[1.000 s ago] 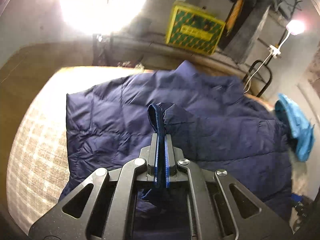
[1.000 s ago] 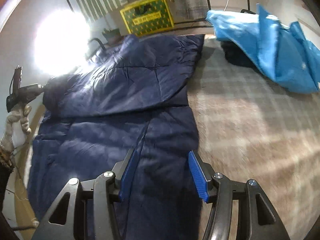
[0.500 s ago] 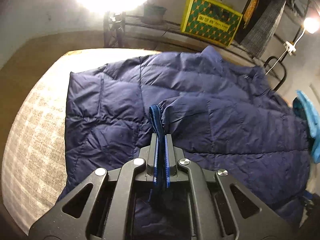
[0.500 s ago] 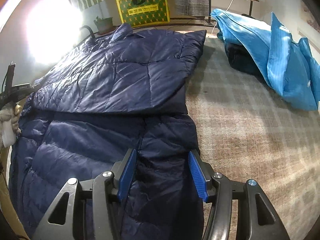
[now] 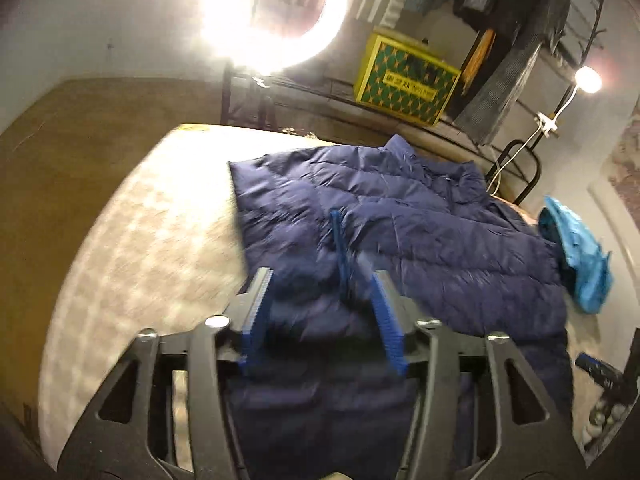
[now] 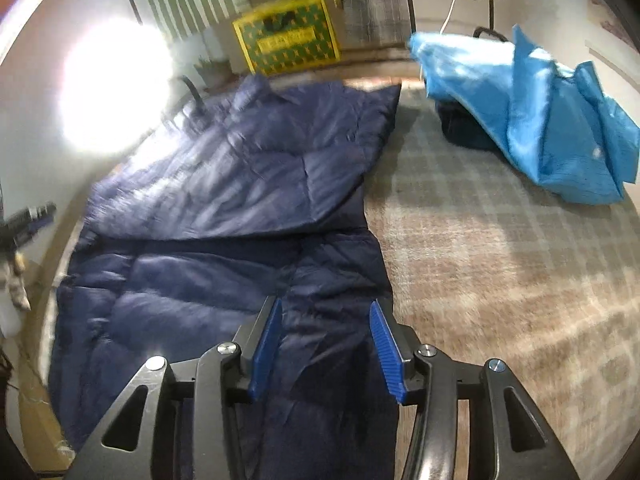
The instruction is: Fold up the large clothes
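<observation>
A navy quilted jacket (image 5: 420,220) lies flat on the plaid surface, with one sleeve folded across its body (image 6: 248,176). My left gripper (image 5: 320,280) hangs over the jacket's near edge and its jaws are opening. The sleeve's blue-edged cuff (image 5: 339,240) stands loose between the blue pads (image 5: 256,312), and neither pad presses on it. My right gripper (image 6: 325,308) hovers over the jacket's lower hem near its right edge. Its jaws are closing a little, with fabric below the gap but not pinched. The left gripper (image 6: 28,224) also shows blurred at the far left of the right wrist view.
A crumpled light-blue garment (image 6: 540,120) lies on a dark one at the far right of the plaid surface (image 6: 500,260). Behind stand a bright ring light (image 5: 276,12), a yellow-green box (image 5: 404,80), a rack of hanging clothes (image 5: 516,40) and a clip lamp (image 5: 587,80).
The left gripper has opened and let go of the cuff, and it has drawn back from the jacket. The right gripper's jaws have narrowed slightly and it has risen a little.
</observation>
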### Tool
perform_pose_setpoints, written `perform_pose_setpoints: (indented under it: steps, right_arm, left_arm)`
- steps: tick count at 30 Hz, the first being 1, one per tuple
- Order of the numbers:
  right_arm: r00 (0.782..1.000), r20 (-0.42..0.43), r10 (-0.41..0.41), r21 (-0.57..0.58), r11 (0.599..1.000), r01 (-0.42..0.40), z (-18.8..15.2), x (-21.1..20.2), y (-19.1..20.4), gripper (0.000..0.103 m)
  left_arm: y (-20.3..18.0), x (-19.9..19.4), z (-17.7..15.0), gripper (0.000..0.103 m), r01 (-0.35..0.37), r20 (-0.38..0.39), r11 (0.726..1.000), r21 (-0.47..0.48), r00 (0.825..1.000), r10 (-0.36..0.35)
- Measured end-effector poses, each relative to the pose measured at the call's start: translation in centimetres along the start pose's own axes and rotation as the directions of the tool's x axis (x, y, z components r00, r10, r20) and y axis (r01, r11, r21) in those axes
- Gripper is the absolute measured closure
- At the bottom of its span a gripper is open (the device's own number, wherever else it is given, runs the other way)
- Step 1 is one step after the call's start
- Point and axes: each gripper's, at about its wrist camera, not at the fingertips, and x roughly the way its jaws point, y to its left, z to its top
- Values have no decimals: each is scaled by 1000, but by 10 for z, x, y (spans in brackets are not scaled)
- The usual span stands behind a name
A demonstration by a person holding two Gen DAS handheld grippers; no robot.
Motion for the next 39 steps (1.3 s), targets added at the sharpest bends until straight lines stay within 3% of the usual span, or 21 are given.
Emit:
perform_pose_setpoints:
  steps: [3,5,9,11,18,21,29,34,37,39]
  right_arm:
    - [998,53,38,-2,999,-38,-12,-29,-4,51]
    - [992,99,73,-9,997,-72,-23,-51,-8,43]
    - [987,141,73,-17,997,-71,-46,-85,-15,36]
    - [987,144,72,-8,997,-71,-60,-98,-23,26]
    - [985,59,162,94,981,-167,-124,-122,-49,25]
    - [979,9,205,139,969,-204,-153,-122,-55,25]
    - [964,-57,261,186,951,-247,-213,-113,-56,25]
    - [952,-79,296,227,935,-272,-230,-96,-60,25]
    - [936,-94,340,261,915,-307,-235,-83,-61,25]
    - [929,-106,355,261,911,-319,-237,-75,-57,25]
  left_arm:
    - [25,-42,-25,43,8,18,998,-57,1000,-7]
    - [44,-68,-49,42,20,13,994,-109,1000,-19]
    - [75,-103,-97,40,36,-20,980,-197,999,-41]
    - [88,-118,-124,40,38,-44,971,-234,998,-50]
    - [106,-146,-195,39,91,-78,945,-314,990,-121]
    - [113,-148,-220,32,141,-89,923,-358,979,-184]
    - [134,-133,-267,32,190,-103,853,-486,957,-272]
    - [142,-111,-286,32,224,-93,817,-532,943,-319]
    - [146,-96,-297,32,244,-86,780,-577,931,-355]
    - [151,-86,-306,32,264,-70,741,-617,920,-386]
